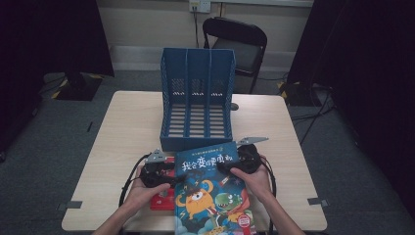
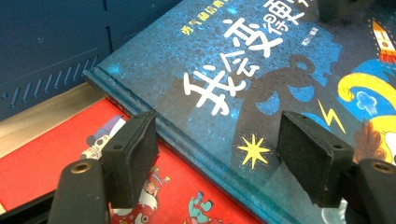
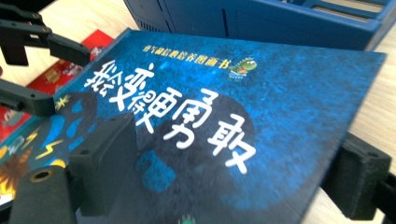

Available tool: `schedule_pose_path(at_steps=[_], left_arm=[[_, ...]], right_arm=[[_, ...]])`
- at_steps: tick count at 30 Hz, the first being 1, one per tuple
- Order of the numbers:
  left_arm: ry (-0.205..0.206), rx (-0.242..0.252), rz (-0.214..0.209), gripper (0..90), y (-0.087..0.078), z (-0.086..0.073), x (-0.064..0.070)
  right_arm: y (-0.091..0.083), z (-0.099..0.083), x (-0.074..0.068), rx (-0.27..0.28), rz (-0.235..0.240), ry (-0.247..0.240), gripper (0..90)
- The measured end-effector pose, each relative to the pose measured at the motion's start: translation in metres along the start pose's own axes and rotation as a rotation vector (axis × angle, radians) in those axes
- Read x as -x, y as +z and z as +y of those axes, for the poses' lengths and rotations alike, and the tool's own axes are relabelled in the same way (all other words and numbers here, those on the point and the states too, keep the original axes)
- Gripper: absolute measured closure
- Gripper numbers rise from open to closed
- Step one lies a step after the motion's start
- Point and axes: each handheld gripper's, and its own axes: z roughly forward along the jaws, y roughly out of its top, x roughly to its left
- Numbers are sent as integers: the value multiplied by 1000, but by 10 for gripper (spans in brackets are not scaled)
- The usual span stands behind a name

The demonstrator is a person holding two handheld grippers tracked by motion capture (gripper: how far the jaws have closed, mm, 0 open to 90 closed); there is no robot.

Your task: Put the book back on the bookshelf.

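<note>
A blue picture book [image 1: 213, 196] with white Chinese title and cartoon monsters lies at the table's front, partly over a red book [image 1: 160, 200]. My left gripper [image 1: 170, 177] stands open at its left side. In the left gripper view the jaws straddle the blue book's [image 2: 243, 70] spine edge, one above the red book [image 2: 46, 163], the other above the cover; the gripper [image 2: 219, 154] holds nothing. My right gripper [image 1: 230, 167] is open at the book's right side; its jaws [image 3: 229, 172] stand wide, one over the cover [image 3: 224, 107], one past the right edge.
A blue three-slot file rack [image 1: 198, 98] stands empty just behind the books, its front wall close to the book's top edge [image 3: 261, 18]. Bare wooden table [image 1: 132, 127] lies to both sides. A black folding chair [image 1: 240, 44] sits beyond the table.
</note>
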Motion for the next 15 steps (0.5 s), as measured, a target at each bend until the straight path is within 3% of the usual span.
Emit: schedule_pose_path(at_steps=[4,6,15], left_arm=[[-6,0,-4,267,0,0,-1],[-23,5,-13,261,0,1,-2],[-31,16,-19,257,1,0,-2]], right_arm=[[-3,0,-2,27,-2,-19,152],[-8,0,-3,53,24,-21,238],[-14,2,-5,61,25,-32,267]])
